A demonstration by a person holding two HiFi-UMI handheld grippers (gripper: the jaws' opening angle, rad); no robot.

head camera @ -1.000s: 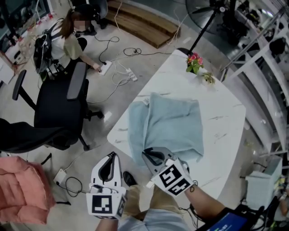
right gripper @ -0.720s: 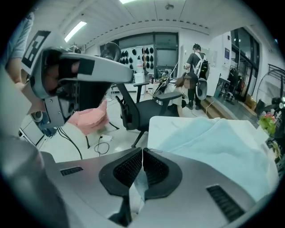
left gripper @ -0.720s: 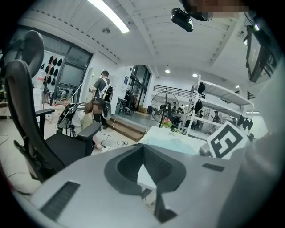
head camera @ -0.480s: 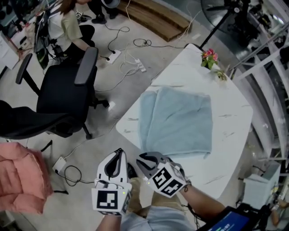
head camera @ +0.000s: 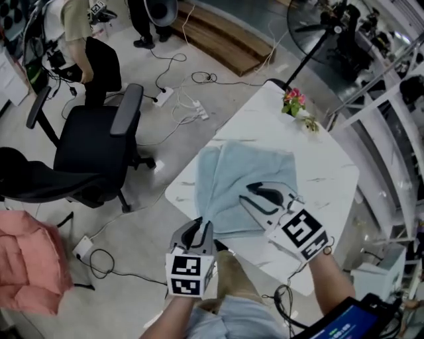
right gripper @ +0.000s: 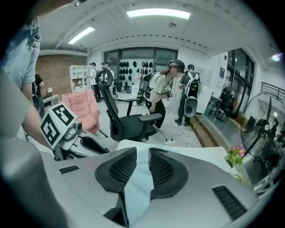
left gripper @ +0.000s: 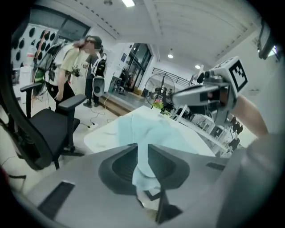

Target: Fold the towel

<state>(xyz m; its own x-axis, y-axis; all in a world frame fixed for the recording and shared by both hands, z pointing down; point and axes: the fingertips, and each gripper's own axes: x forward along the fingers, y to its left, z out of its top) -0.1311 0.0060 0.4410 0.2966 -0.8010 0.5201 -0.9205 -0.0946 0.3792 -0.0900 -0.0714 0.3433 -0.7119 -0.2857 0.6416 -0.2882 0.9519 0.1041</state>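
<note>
A light blue towel [head camera: 248, 169] lies folded on the white table [head camera: 331, 172]. My left gripper [head camera: 202, 224] is at the towel's near left corner. Its jaws are opening, and towel cloth [left gripper: 151, 129] shows in the gap between them without being clamped. My right gripper [head camera: 255, 192] hovers over the towel's near part and points toward the chairs. Its jaws are opening too, with a strip of towel [right gripper: 140, 178] showing in the gap. The right gripper [left gripper: 209, 91] appears high in the left gripper view. The left gripper [right gripper: 91, 144] appears low left in the right gripper view.
A small pot of flowers [head camera: 291, 99] stands at the table's far corner. Black office chairs [head camera: 99, 145] stand left of the table, with cables and a power strip [head camera: 192, 106] on the floor. A pink seat [head camera: 30, 265] is near left, a fan stand [head camera: 318, 33] behind, and people [head camera: 79, 20] far left.
Both grippers left the spot below the table's near edge. The right one rose over the towel and the left one came to the towel's near corner. Both pairs of jaws have parted.
</note>
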